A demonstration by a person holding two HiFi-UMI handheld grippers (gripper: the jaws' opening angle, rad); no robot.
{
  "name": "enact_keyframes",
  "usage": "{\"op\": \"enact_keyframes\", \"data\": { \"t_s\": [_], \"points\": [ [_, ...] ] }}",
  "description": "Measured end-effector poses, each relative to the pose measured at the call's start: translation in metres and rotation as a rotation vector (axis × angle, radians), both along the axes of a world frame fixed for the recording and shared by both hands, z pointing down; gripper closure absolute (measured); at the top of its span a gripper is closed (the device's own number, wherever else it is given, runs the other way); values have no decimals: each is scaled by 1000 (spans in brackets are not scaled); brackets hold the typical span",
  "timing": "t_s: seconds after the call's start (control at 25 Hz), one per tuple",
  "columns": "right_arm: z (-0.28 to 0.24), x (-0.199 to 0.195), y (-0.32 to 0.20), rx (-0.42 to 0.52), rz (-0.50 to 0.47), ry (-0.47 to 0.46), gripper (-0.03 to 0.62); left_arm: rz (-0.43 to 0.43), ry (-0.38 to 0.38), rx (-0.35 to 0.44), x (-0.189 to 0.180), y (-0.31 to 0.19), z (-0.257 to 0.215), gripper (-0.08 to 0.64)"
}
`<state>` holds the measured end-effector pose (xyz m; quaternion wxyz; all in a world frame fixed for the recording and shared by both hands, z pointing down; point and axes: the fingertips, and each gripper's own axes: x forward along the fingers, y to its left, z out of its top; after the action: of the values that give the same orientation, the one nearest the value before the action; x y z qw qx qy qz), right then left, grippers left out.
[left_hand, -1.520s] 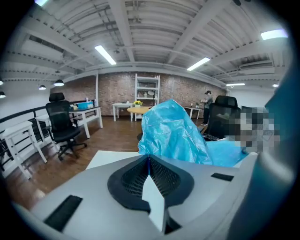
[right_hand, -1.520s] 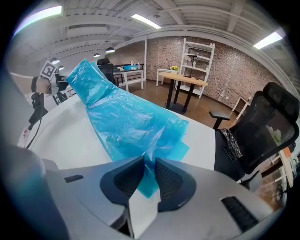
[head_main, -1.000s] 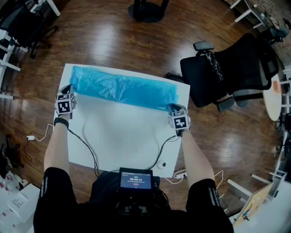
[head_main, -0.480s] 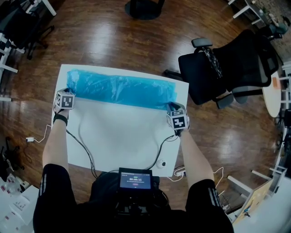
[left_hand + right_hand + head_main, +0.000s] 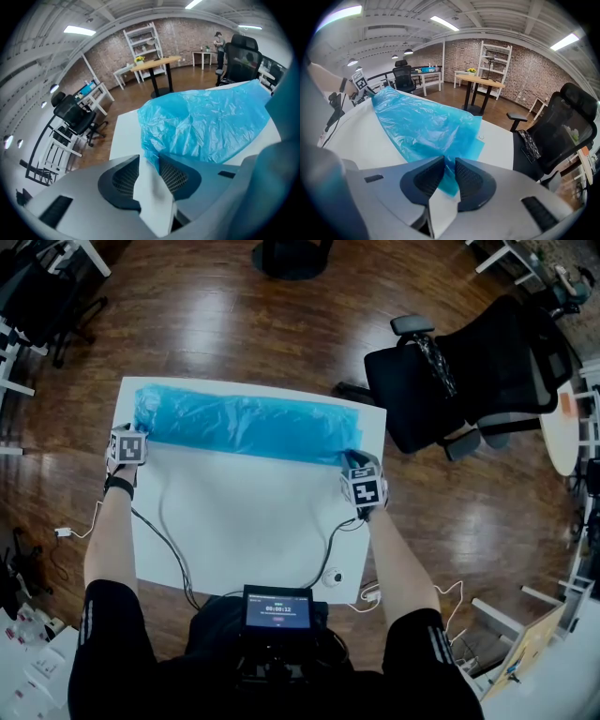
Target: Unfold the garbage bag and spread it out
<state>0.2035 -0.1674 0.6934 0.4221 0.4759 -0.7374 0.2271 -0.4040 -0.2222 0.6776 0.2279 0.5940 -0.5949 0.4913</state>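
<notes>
The blue garbage bag (image 5: 246,423) lies in a long band across the upper part of the table (image 5: 253,521); the left gripper (image 5: 134,430) is opening off its left corner; the right gripper (image 5: 355,458) pinches the right corner, so hold that end flat and taut.

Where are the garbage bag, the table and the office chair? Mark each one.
garbage bag (image 5: 246,423), head view, middle of the blue film.
table (image 5: 253,521), head view, bare white top below the bag.
office chair (image 5: 412,404), head view, black seat.
</notes>
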Motion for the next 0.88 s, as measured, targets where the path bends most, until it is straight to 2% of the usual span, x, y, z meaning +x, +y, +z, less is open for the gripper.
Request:
{"op": "enact_keyframes", "data": {
  "t_s": [0.04,0.2,0.36,0.48,0.56,0.68,0.88],
  "points": [
    [0,0,0,0,1,0,485,-4,5,8,-1,0,-1,414],
    [1,-3,1,-6,5,-4,485,-30,23,68,-13,-3,-8,378],
    [1,-2,2,-15,4,-1,485,-91,15,112,-25,-3,-29,373],
    [1,-2,2,-13,-1,9,485,-81,25,153,-23,-8,-41,373],
    [1,-3,2,-15,-4,11,485,-27,67,195,-4,-16,-54,373],
    [1,-3,2,-11,-2,8,485,96,170,244,45,-27,-70,373],
    [1,-4,2,-19,-2,6,485,302,239,207,133,-23,-75,373]
  ]
}}
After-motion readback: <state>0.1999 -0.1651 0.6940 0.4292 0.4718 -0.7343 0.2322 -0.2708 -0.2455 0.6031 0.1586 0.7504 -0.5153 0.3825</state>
